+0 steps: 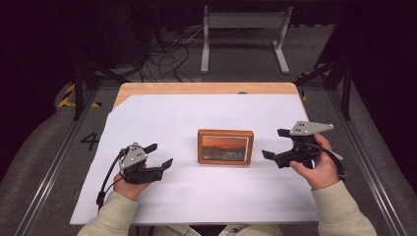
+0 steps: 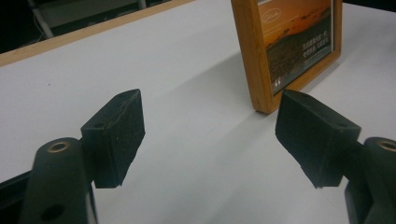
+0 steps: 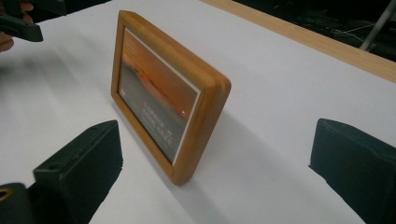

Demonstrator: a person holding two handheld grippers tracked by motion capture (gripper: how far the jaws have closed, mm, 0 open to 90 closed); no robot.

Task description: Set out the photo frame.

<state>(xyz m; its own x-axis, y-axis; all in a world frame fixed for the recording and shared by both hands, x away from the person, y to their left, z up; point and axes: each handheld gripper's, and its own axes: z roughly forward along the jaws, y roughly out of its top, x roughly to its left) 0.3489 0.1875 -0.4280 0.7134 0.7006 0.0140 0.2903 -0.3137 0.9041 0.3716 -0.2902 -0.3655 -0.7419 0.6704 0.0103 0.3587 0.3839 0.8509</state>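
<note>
Frame: the upright rectangular wooden picture frame (image 1: 225, 146) stood between both claws.
Left claw (image 1: 160, 154): released, empty.
Right claw (image 1: 276, 143): released, empty.
Risk: a one-sided nudge might topple the frame onto the white tabletop (image 1: 162, 118).
</note>
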